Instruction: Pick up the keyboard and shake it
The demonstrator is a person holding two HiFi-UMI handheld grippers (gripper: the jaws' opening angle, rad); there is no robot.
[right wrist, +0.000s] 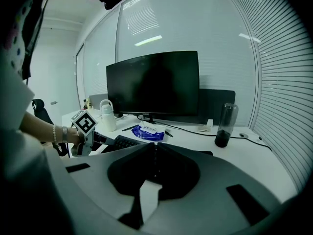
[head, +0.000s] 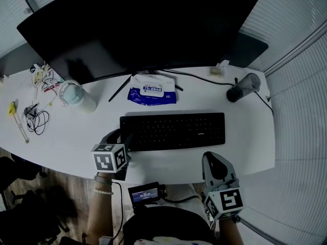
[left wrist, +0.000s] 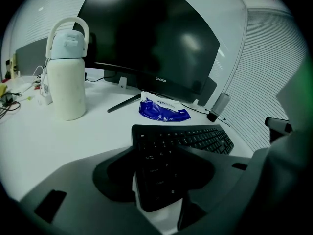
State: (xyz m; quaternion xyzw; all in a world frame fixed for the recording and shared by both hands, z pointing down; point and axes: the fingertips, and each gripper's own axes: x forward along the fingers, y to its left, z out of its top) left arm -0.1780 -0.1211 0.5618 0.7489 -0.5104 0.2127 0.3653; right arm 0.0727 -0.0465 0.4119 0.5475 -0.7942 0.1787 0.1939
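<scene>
Now the left tool point(head: 124, 140) is standing with its jaws spread wide, and the near left corner of the black keyboard point(head: 172, 130) is sitting between them without either pad pressing on it. The keyboard is lying flat on the white table point(head: 245, 137), in front of the dark monitor point(head: 143, 24) and just this side of a blue pack of wipes point(head: 152, 92). The right tool point(head: 213, 160) is hovering by the table's front edge, near the keyboard's right end but apart from it, its jaws closed together on nothing. A white bottle point(head: 76, 97) is standing off to the left and a dark tumbler point(head: 244, 87) to the right.
</scene>
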